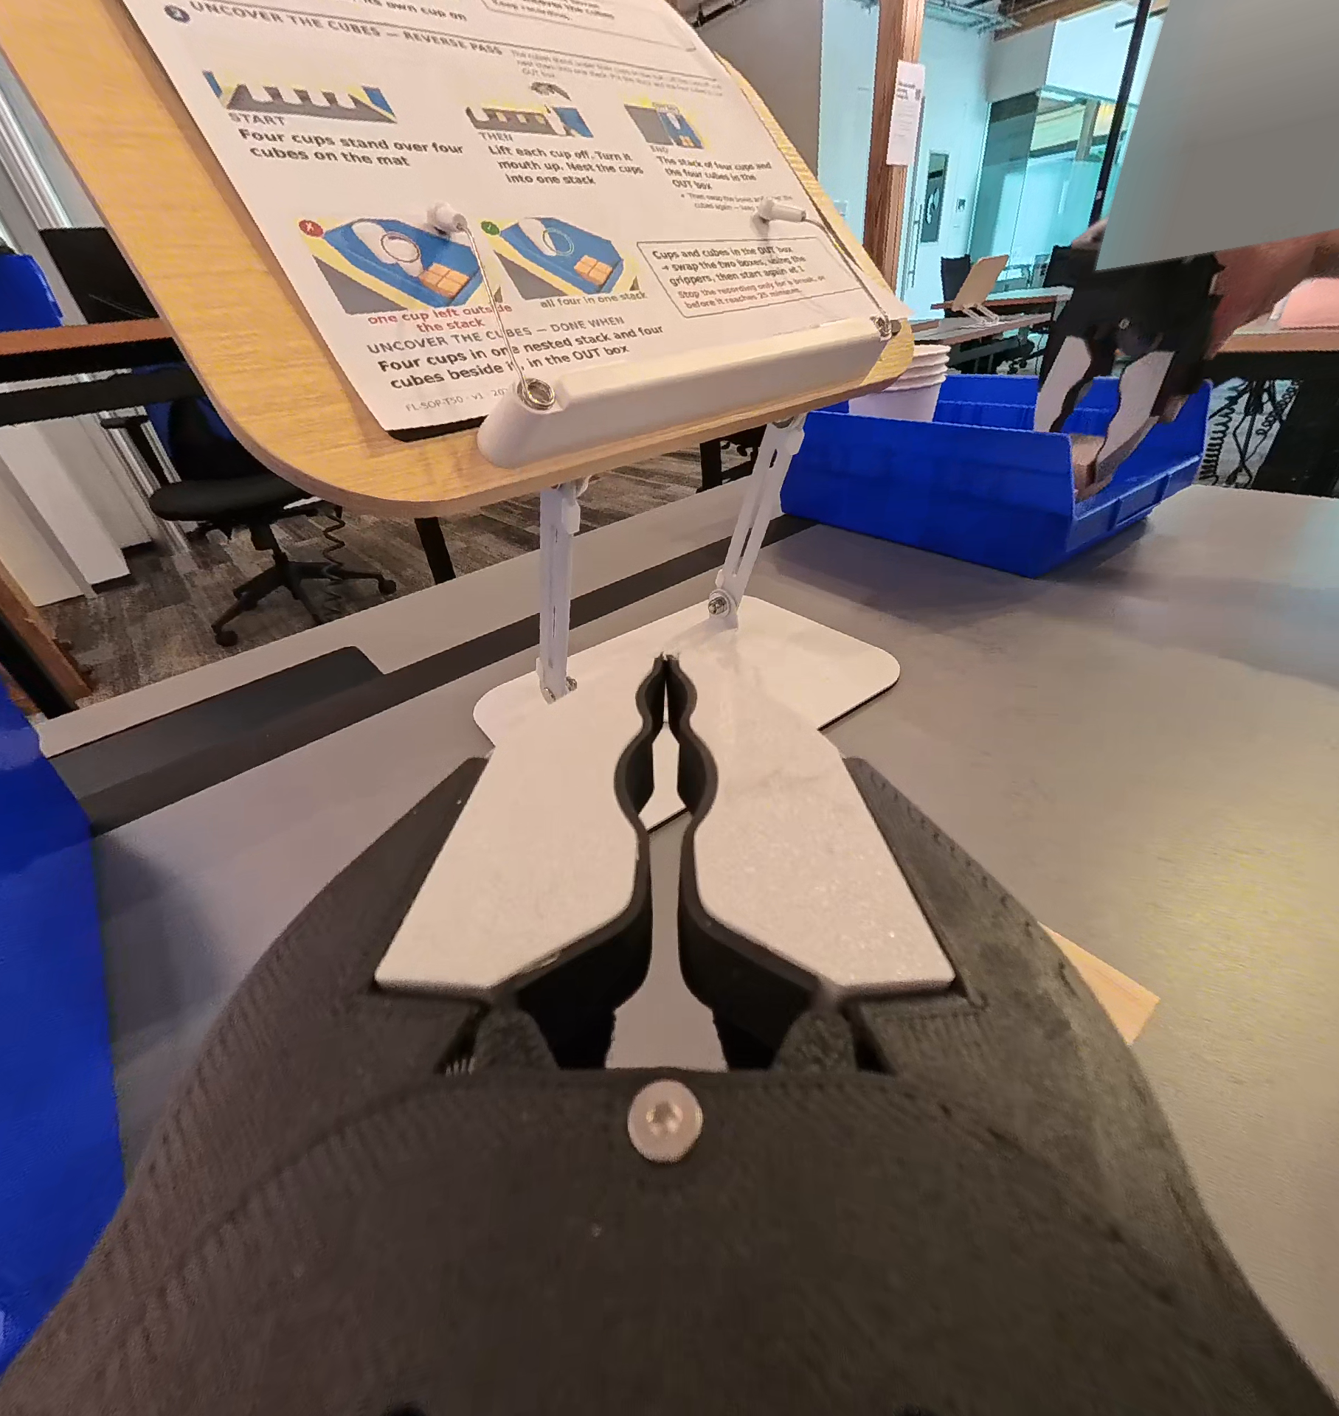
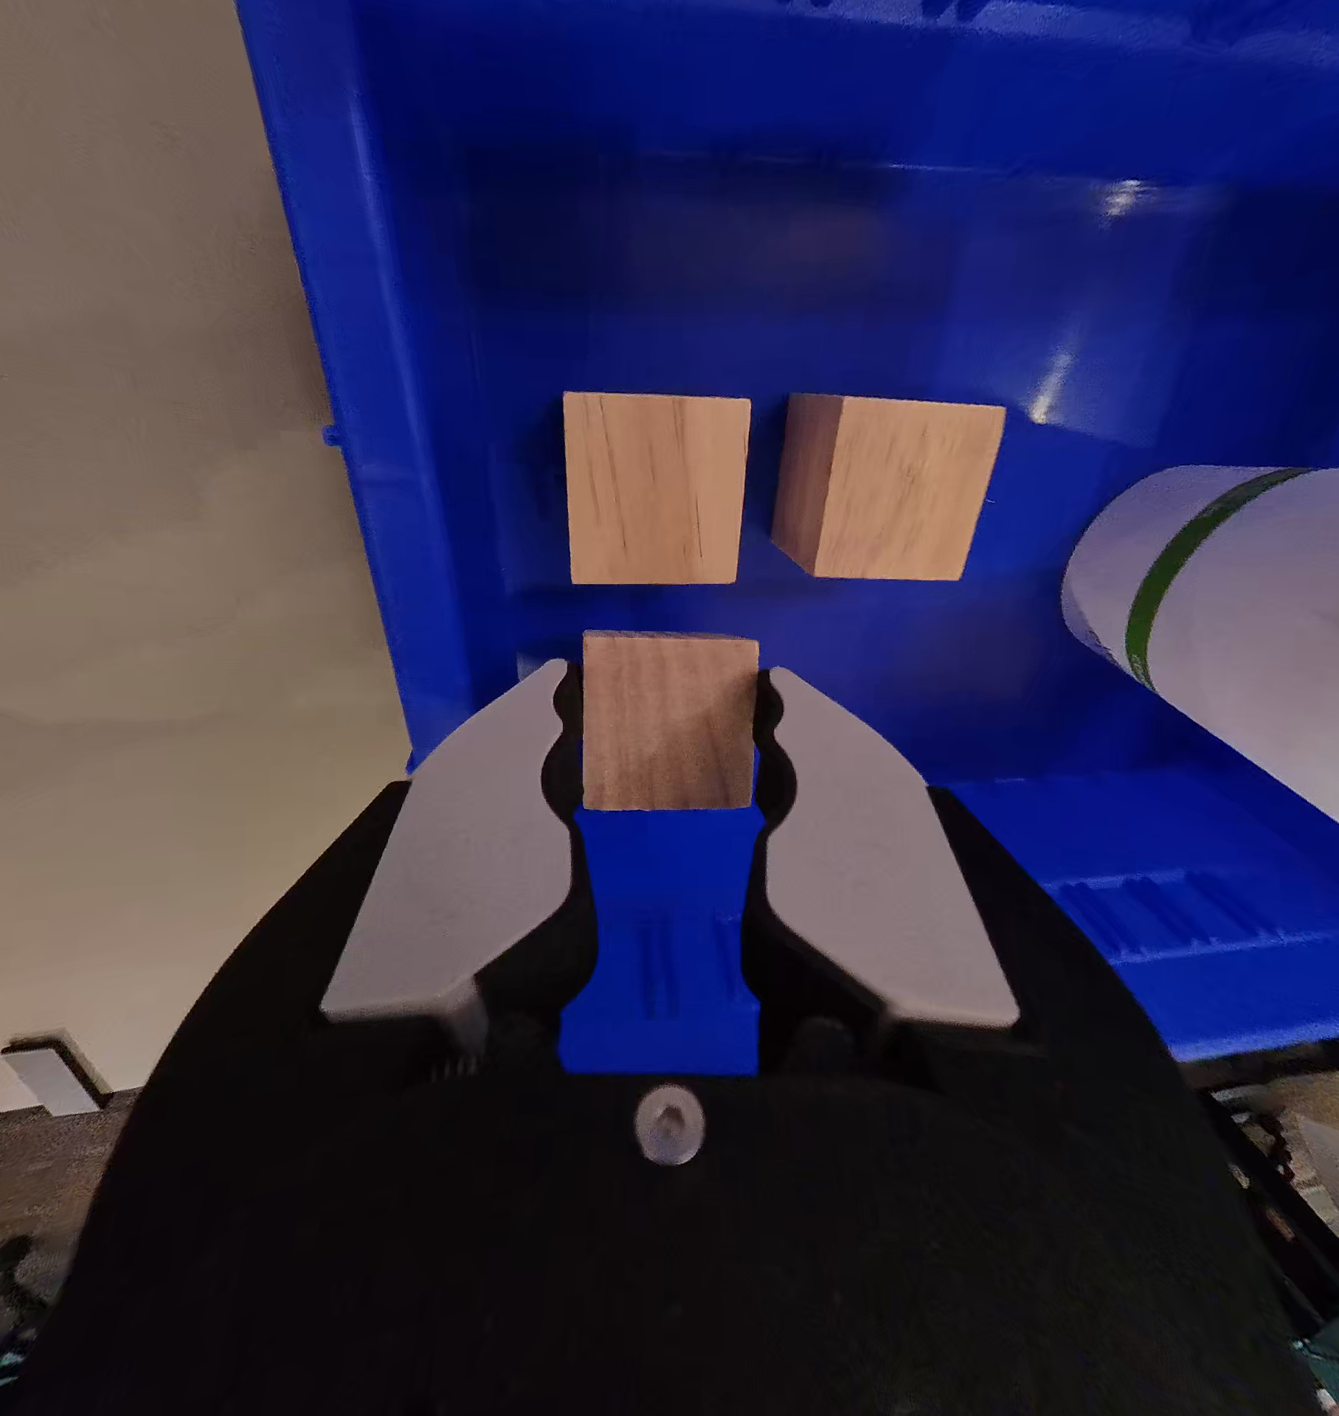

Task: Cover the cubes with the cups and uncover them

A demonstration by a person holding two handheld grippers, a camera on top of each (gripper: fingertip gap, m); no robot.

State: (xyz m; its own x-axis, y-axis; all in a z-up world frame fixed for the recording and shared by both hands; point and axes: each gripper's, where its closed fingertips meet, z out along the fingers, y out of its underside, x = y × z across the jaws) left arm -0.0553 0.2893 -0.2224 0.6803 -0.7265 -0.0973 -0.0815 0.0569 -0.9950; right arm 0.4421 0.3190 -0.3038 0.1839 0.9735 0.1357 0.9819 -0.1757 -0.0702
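Observation:
In the right wrist view my right gripper [image 2: 666, 668] points down into a blue bin [image 2: 842, 230] and is shut on a wooden cube [image 2: 670, 720], one finger on each side. Two more wooden cubes [image 2: 654, 486] [image 2: 888, 486] lie side by side on the bin floor just beyond it. A white paper cup with a green band [image 2: 1248, 613] lies on its side at the right. My left gripper [image 1: 666, 667] is shut and empty, over the grey table in front of a stand. The left wrist view shows the right gripper [image 1: 1076, 444] far off in the bin [image 1: 957, 490].
A wooden board with an instruction sheet [image 1: 497, 230] stands on a white base [image 1: 842, 667] just ahead of my left gripper. Another blue bin [image 1: 14, 919] is at the left edge. A light wooden corner [image 1: 1111, 988] shows beside my left gripper's body. White cup rims [image 1: 915, 368] show behind the far bin.

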